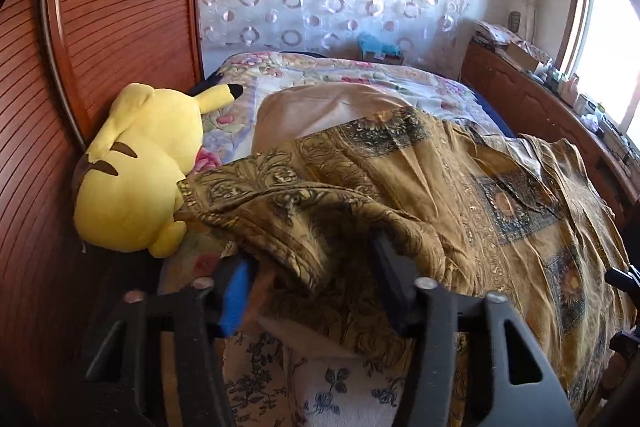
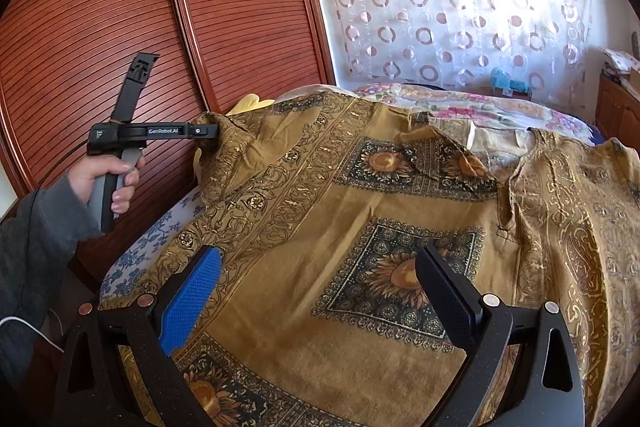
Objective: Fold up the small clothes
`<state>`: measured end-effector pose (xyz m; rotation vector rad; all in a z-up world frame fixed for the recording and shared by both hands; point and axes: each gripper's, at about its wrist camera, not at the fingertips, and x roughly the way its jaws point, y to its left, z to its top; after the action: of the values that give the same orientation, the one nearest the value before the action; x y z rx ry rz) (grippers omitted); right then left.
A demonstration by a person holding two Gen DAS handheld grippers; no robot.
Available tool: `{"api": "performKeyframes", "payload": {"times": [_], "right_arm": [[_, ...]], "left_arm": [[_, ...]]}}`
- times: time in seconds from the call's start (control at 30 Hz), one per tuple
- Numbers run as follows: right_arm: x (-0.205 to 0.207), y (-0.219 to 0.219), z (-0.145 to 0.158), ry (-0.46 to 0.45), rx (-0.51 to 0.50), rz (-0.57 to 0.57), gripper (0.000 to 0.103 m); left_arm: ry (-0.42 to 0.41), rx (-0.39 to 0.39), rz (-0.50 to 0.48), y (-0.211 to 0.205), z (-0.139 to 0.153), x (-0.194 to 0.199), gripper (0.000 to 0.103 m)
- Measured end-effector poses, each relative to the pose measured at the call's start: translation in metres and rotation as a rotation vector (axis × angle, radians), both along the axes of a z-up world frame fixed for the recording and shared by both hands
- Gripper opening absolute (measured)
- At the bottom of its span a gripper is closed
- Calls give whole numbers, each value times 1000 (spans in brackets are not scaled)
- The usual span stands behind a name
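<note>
An ochre garment (image 1: 440, 187) with dark sunflower squares lies spread over the bed, and it fills most of the right wrist view (image 2: 320, 195). My left gripper (image 1: 312, 259) is shut on a bunched edge of the garment at its left side. The cloth drapes over the black finger and fills the gap beside the blue pad (image 1: 236, 287). From the right wrist view, a hand holds that left gripper (image 2: 208, 137), and the cloth edge is lifted off the bed at its tip. My right gripper (image 2: 320, 303) hovers open above the garment's near part, with nothing pinched between its fingers.
A yellow plush toy (image 1: 136, 167) lies on the bed's left side against the slatted wooden wardrobe doors (image 2: 120, 7). A floral bedspread (image 1: 320, 75) covers the far bed. A wooden cabinet (image 1: 540, 107) with clutter runs under the window on the right. A grey sleeve (image 2: 32, 247) is at the left.
</note>
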<state>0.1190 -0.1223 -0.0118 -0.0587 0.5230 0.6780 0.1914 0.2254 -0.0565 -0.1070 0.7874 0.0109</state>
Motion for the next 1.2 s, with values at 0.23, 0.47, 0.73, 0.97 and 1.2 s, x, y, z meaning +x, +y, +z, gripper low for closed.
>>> {"api": "performKeyframes", "payload": {"times": [0.23, 0.47, 0.73, 0.97, 1.2], "right_arm": [[0, 3, 1, -29, -7, -22, 98], [0, -7, 3, -36, 0, -60, 98], [-2, -17, 4, -40, 7, -86, 98], [4, -18, 5, -32, 19, -104, 98], [10, -18, 4, -25, 12, -124, 98]], "left_arm": [[-45, 11, -66, -21, 29, -1, 6], [-89, 116, -277, -117, 74, -15, 6], [-100, 132, -364, -150, 89, -39, 50], [-47, 149, -310, -126, 66, -43, 74], [73, 76, -285, -115, -5, -45, 82]]}}
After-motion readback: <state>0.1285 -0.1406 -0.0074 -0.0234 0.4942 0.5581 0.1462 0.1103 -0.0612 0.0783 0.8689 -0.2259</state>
